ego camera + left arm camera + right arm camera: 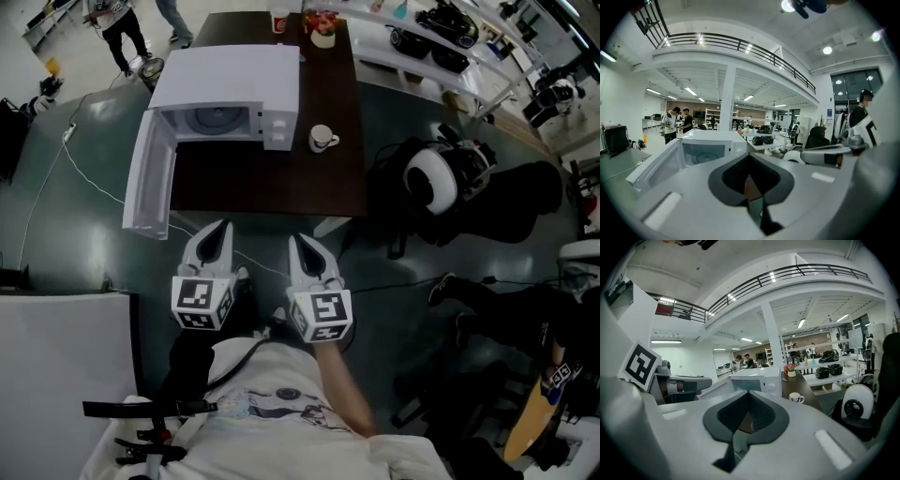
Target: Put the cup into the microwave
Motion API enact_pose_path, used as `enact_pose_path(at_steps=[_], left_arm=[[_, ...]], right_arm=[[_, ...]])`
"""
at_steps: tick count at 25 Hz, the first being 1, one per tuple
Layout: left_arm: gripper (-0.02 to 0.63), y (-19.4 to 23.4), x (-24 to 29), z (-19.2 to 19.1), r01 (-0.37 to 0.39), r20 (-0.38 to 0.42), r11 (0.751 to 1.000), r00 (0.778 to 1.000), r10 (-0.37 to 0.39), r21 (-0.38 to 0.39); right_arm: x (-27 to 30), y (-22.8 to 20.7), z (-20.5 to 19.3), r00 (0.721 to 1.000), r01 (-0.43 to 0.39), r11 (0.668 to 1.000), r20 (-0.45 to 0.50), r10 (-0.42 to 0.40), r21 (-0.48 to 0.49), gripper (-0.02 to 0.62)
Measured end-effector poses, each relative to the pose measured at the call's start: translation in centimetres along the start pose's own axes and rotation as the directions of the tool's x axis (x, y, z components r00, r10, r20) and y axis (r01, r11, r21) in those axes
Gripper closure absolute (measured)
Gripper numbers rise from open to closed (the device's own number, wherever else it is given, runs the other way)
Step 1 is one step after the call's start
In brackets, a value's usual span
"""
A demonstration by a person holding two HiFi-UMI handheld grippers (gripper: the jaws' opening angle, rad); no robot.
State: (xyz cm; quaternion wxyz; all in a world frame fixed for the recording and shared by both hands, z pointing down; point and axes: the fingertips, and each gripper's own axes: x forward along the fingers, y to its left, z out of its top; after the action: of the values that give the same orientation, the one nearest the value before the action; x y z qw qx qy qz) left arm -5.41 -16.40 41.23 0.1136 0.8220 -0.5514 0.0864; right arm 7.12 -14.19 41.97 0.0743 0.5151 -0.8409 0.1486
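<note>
Cup [322, 139] stood beside microwave [225, 89], door [150, 192] open for loading; left gripper [222, 227] and right gripper [298, 241] were closed, empty, well short

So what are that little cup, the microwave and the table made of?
The cup looks like glazed ceramic: white and smooth, with a loop handle. The microwave seems to be white painted metal or plastic, with a matte, even finish. The table looks like dark wood or laminate, flat with a faint sheen.
</note>
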Motion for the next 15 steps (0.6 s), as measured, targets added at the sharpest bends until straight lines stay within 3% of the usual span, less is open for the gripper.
enact_pose_path(at_steps=[8, 15], left_arm=[[0.607, 0.3, 4.8, 2.8, 0.097, 0.034, 0.995, 0.995, -0.098, 0.011], [0.607, 3.1, 8.2, 1.3, 0.187, -0.059, 0.982, 0.981, -0.187, -0.002]], right_arm=[[2.5, -2.5, 2.7, 0.996, 0.090, 0.996, 0.012, -0.090, -0.009, 0.594], [8.2, -1.6, 2.7, 0.994, 0.106, 0.994, -0.043, -0.105, 0.030, 0.594]])
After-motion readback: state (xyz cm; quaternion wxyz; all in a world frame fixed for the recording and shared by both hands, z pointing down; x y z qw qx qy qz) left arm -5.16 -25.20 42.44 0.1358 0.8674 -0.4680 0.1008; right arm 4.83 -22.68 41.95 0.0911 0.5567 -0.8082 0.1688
